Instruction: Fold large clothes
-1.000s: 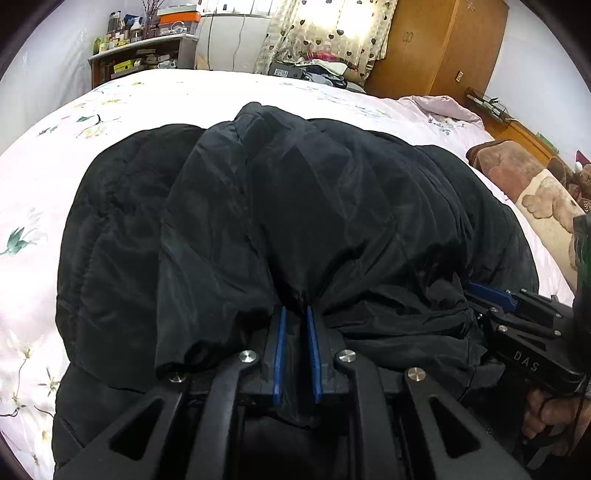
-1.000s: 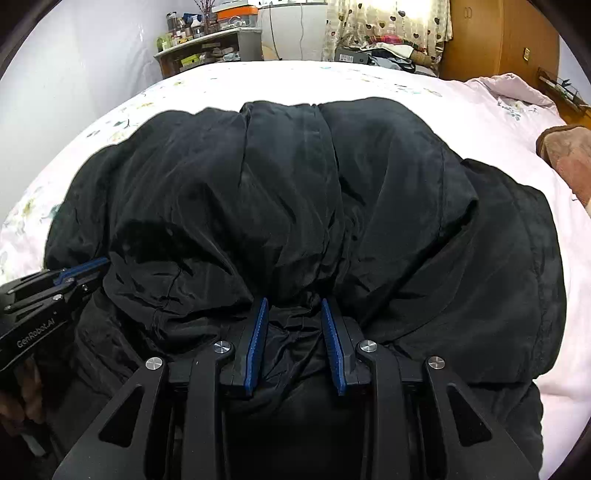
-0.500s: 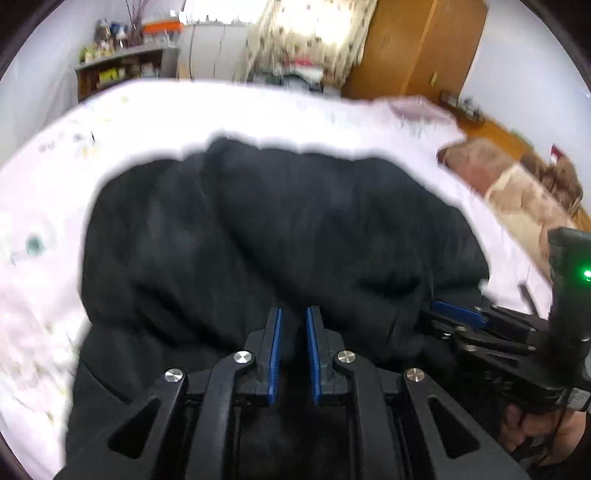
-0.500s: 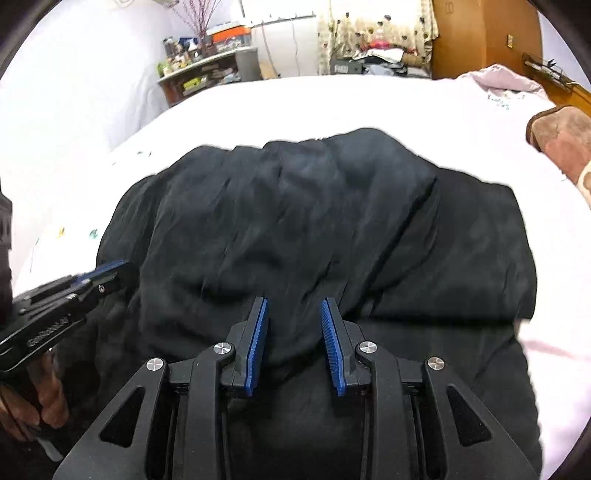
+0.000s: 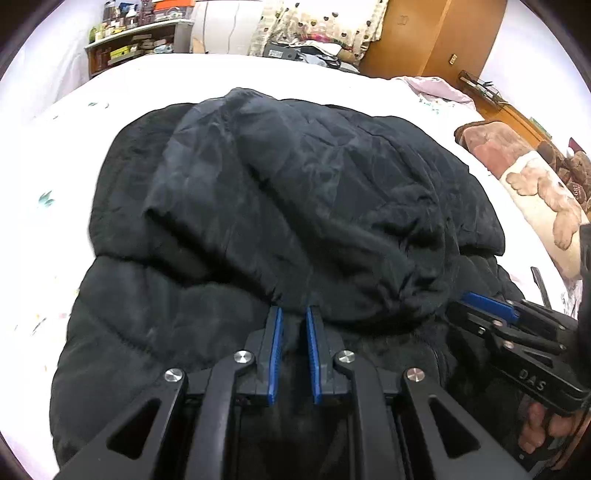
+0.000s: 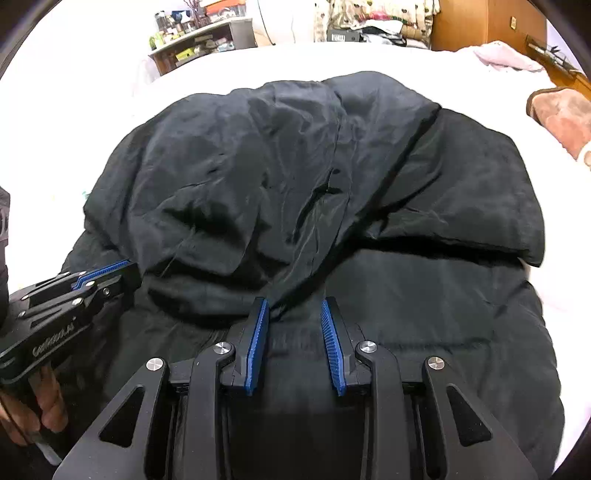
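The left gripper [image 5: 294, 314] holds its blue-padded fingers [image 5: 275, 343] narrowly apart, their tips tucked under the hem of a folded-over layer of the black padded jacket [image 5: 295, 206]; whether cloth is pinched between them cannot be told. The right gripper [image 6: 294, 304] has its fingers [image 6: 330, 332] set wider, tips at the edge of the same fold, with jacket fabric lying between and below them but no clear grip.

The jacket lies in a thick heap across the white floral bedsheet [image 5: 48, 177], its upper layer doubled toward the near side over the quilted lower part. In the left wrist view the right gripper enters from the right, resting against the jacket's edge; in the right wrist view the left gripper comes in at the left edge with the person's hand [image 6: 44, 402] on its handle.

Beside the jacket, to the right, lies a brown teddy-bear blanket [image 5: 535, 188]. Beyond the bed stand a cluttered shelf [image 5: 136, 40], a heart-patterned curtain [image 5: 314, 18] and a wooden wardrobe [image 5: 436, 37].
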`<action>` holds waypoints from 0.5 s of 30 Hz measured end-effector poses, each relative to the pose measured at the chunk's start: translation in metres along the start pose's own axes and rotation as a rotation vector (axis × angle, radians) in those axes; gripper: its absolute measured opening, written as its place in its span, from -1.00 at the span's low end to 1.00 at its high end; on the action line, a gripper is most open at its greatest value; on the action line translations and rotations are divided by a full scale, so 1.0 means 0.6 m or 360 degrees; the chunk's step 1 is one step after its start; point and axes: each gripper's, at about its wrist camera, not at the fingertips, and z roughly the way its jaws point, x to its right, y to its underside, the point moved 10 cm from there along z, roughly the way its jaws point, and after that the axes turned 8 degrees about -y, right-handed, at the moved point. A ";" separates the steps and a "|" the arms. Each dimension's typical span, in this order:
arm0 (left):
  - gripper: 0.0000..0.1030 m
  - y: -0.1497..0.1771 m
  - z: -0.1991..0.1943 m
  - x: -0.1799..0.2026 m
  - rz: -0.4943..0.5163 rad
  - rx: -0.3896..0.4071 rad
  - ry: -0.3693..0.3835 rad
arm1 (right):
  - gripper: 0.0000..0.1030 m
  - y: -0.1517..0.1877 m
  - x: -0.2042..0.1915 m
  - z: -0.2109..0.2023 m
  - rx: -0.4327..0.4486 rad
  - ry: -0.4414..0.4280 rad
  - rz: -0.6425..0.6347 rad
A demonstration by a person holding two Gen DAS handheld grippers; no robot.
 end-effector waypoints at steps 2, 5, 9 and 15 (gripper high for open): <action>-0.72 0.009 -0.017 0.002 -0.0013 0.0001 -0.0006 | -0.42 0.010 -0.008 -0.019 -0.0006 0.0009 0.0006; -0.72 0.023 -0.051 0.002 -0.0021 0.0022 -0.0006 | -0.42 0.029 -0.016 -0.062 0.0033 0.0010 0.0025; -0.72 0.043 -0.100 0.005 -0.0007 0.0033 -0.0015 | -0.42 0.055 -0.030 -0.114 0.0072 0.0006 0.0034; -0.72 0.060 -0.165 0.011 0.0012 0.0090 -0.0014 | -0.42 0.075 -0.062 -0.180 0.0131 0.0022 -0.0015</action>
